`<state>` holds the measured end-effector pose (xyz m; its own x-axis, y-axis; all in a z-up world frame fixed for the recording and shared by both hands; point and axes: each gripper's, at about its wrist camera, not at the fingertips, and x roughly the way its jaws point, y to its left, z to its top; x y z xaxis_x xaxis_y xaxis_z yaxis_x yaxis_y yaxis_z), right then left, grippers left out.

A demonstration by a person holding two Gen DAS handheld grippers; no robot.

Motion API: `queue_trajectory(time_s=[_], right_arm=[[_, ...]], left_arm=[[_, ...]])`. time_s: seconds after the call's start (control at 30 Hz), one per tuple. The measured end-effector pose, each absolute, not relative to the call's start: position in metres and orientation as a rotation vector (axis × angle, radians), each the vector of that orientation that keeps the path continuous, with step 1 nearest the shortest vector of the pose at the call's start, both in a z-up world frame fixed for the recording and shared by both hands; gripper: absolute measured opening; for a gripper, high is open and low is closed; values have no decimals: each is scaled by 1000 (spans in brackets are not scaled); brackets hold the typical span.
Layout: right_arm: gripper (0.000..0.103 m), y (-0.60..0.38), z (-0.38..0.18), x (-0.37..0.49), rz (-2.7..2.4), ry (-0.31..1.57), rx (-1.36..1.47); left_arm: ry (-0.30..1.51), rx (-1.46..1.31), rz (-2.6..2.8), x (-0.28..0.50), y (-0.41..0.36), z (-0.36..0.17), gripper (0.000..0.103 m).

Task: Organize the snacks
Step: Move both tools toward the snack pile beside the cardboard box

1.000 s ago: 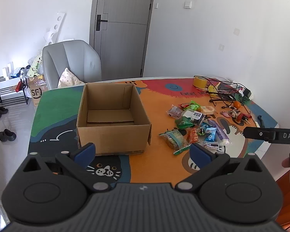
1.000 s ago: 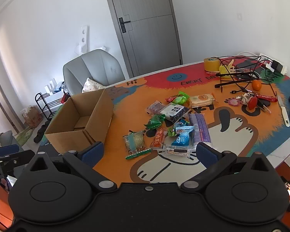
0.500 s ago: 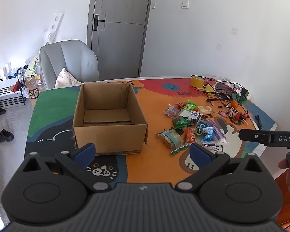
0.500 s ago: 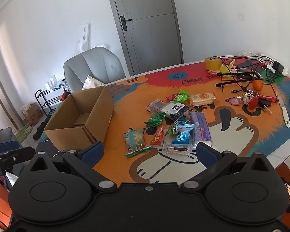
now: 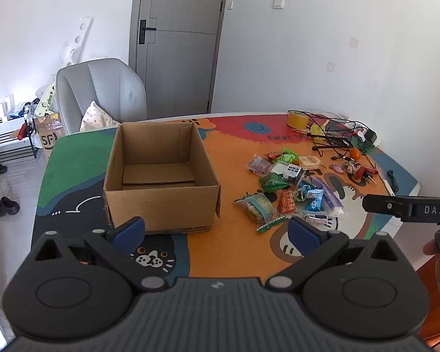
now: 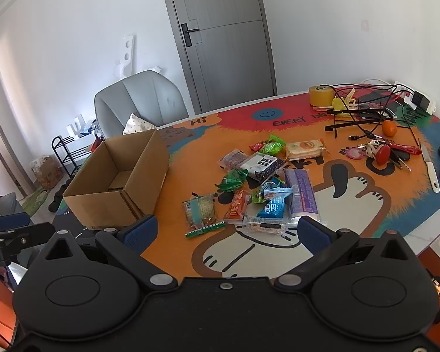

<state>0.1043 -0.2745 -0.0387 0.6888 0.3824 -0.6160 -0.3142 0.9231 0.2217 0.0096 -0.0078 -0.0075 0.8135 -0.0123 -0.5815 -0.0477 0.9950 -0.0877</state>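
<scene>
Overhead and slightly back, both handheld grippers hover short of a round table (image 5: pixel 237 252) covered by a bright cartoon mat. Left gripper (image 5: pixel 217 230): its two blue-padded fingers are spread wide apart, nothing between them, poised above the table's near edge. Right gripper (image 6: pixel 224 231): likewise spread wide and empty, above the near edge of the table.

From the left wrist view, an open cardboard box (image 5: pixel 161 176) sits upright at about 11 o'clock from that gripper, showing only a loose sheet of cardboard on its floor. At about 1 o'clock lies the snack pile (image 5: pixel 290 187), a loose cluster of wrapped packets resting on the orange part of the mat, well apart from the box.

From the right wrist view, the pile (image 6: pixel 258 184) lies straight ahead at 12 o'clock, with the box (image 6: pixel 120 182) at about 10 o'clock. Among the packets: a purple pack (image 6: pixel 302 195), a blue pouch (image 6: pixel 274 205), an orange-red packet (image 6: pixel 237 206), a green wrapper (image 6: pixel 233 179) and a black-and-white bag (image 6: pixel 262 164).

Farther off at 1 to 2 o'clock are a roll of yellow tape (image 6: pixel 321 96), tangled black cables (image 6: pixel 363 111), an orange fruit (image 6: pixel 389 128), keys (image 6: pixel 381 154) and a white knife (image 6: pixel 431 171). A grey chair (image 6: pixel 140 102) stands behind the table, before a grey door (image 6: pixel 226 38).
</scene>
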Motion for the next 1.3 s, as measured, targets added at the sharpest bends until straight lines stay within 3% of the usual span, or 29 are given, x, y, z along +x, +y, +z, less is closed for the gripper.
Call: queue_trajectory(time_s=[1.3], right_arm=[[103,-330,-127,156,317,668,161]], left_arm=[[658,-107,-105,112,-75,-77,103]])
